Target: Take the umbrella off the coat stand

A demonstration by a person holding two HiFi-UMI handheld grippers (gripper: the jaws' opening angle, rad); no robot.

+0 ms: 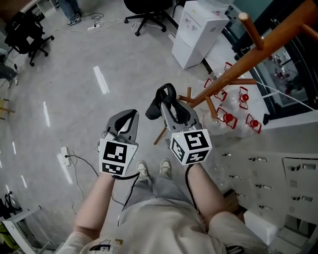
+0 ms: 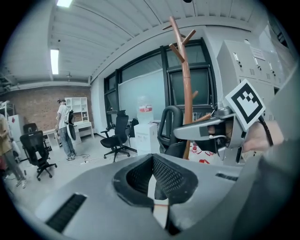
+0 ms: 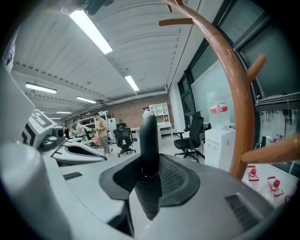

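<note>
The wooden coat stand (image 1: 233, 74) rises on my right, its pegs bare; it also shows in the left gripper view (image 2: 186, 89) and the right gripper view (image 3: 236, 93). My right gripper (image 1: 171, 110) (image 3: 147, 176) is shut on the black umbrella (image 1: 166, 93), holding its looped handle (image 3: 149, 136), which stands clear of the stand, to its left. The left gripper view shows that umbrella (image 2: 168, 126) in the right gripper (image 2: 206, 131). My left gripper (image 1: 130, 115) (image 2: 152, 187) hangs beside it with its pads together and nothing between them.
A white water dispenser (image 1: 198, 34) stands behind the coat stand, with water jugs with red caps (image 1: 228, 119) at its foot. White drawers (image 1: 278, 168) line the right. Black office chairs (image 1: 149, 10) (image 1: 25, 34) and a floor power strip (image 1: 64, 156) lie further off.
</note>
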